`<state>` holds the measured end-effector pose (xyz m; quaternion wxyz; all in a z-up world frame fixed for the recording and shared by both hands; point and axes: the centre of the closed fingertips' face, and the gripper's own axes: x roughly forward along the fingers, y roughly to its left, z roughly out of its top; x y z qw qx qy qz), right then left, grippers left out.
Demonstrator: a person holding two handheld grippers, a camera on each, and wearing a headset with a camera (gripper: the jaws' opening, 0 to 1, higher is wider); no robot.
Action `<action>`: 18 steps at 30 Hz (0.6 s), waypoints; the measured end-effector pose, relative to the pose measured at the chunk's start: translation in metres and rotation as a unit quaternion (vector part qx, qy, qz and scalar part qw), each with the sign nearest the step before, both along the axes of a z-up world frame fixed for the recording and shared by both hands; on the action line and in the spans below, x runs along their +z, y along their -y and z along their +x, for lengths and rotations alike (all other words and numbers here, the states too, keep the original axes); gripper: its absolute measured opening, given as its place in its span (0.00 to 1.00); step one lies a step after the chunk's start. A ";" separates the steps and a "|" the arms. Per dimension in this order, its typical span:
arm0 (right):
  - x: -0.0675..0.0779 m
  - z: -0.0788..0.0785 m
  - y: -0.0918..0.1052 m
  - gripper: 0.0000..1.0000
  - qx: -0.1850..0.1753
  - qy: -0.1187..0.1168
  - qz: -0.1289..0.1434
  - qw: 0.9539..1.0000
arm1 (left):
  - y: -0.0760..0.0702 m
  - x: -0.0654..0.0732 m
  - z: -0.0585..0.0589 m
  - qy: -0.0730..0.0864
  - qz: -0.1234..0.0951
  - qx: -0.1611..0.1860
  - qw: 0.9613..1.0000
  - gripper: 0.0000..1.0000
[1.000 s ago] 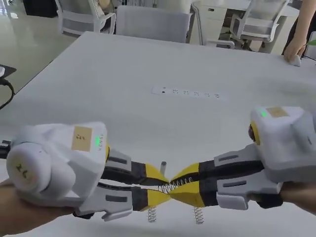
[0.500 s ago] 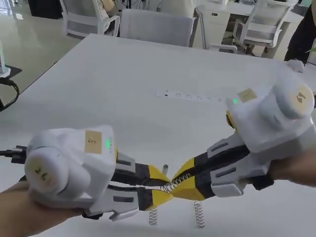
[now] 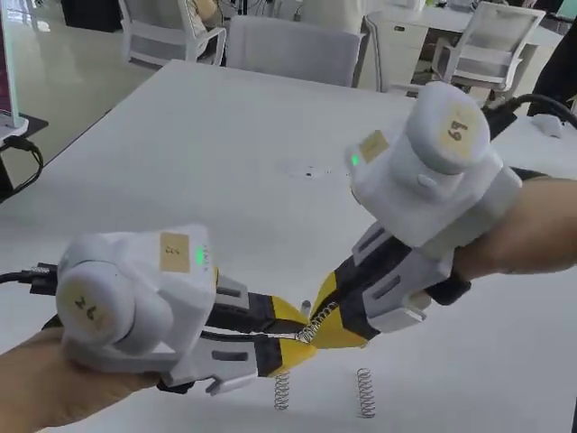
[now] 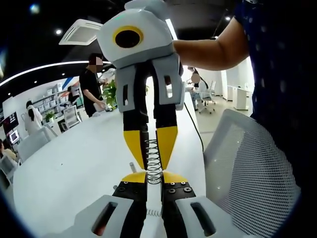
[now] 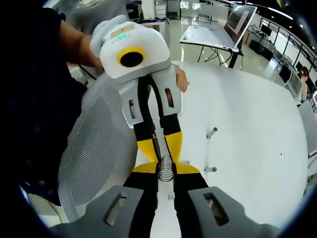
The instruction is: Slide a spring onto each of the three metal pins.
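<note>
A small coil spring [image 3: 311, 327] is stretched between the yellow tips of both grippers, low over the white table [image 3: 180, 153]. My left gripper [image 3: 302, 340] comes in flat from the lower left, shut on one end. From the upper right my right gripper [image 3: 323, 317] slants steeply down, shut on the other end. In the left gripper view the spring [image 4: 153, 158] runs straight ahead into the other gripper's fingers. A bare metal pin [image 3: 306, 308] stands just behind the tips. Two springs [image 3: 281, 390] [image 3: 365, 392] stand upright in front.
A white power strip [image 3: 311, 170] lies mid-table, partly behind the right gripper. Grey chairs [image 3: 288, 50] line the far edge. A mesh chair back [image 5: 99, 148] stands close to the table in the right gripper view. People stand in the background.
The right gripper has swung up from lying flat to a steep downward slant, its body now high at the upper right. The spring has tilted with it. The left gripper has stayed put.
</note>
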<state>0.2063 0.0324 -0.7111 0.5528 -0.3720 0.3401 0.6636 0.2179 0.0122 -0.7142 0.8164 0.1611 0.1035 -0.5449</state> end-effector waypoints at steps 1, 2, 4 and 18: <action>0.000 0.000 0.000 0.08 0.003 0.002 -0.005 1.000 | 0.000 0.000 0.000 0.000 -0.001 0.001 1.000 0.02; 0.000 0.000 -0.001 0.08 0.007 0.004 -0.011 1.000 | 0.000 0.001 0.000 -0.001 -0.002 0.002 1.000 0.02; 0.001 0.000 -0.002 0.08 0.013 0.008 -0.021 1.000 | 0.000 0.001 0.001 -0.002 -0.003 0.004 1.000 0.02; 0.002 0.001 -0.001 0.08 0.026 0.017 -0.057 0.998 | -0.002 0.004 0.002 -0.003 -0.011 0.012 1.000 0.02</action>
